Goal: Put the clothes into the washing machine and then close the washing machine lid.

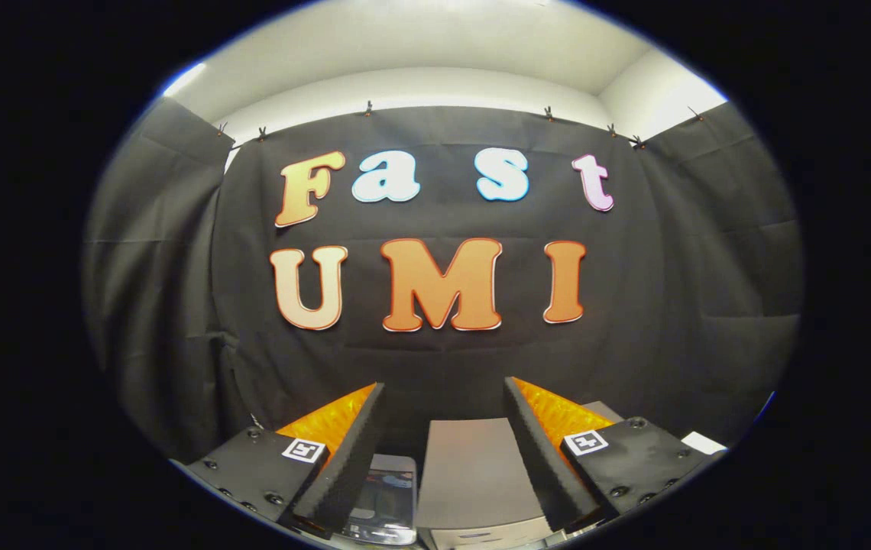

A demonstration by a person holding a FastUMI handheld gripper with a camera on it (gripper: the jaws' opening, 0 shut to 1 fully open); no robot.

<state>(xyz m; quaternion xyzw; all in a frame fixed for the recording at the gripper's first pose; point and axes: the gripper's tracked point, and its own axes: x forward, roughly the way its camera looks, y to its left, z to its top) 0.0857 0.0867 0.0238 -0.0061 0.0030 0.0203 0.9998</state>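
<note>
Black cloth hangs as the booth's wall (443,359) straight ahead of the gripper (443,451), pinned along its top edge with small clips, and above it a pale wall and ceiling (435,46) show. The fingers (344,458) are spread wide apart, with nothing held between them; each carries a small square marker on its outer block.

Low down, between and just beyond the fingers, sits the washing machine (474,473), seen from above and a little behind. Its grey lid (470,458) is a flat, plain panel that fills most of the gap between the fingers, reaching toward the right finger and partly hidden by it. Whether the lid is fully down or only resting cannot be told from this angle. Just beside the lid on its left, next to the left finger, lies a glossy dark panel with a pale rim (390,496), which looks like part of the machine's top; what is printed on it is too small to make out. A small white patch (703,441) shows past the right finger, against the cloth.

The fingers are apart from the machine, hovering over it without touching the lid or the panel.
</note>
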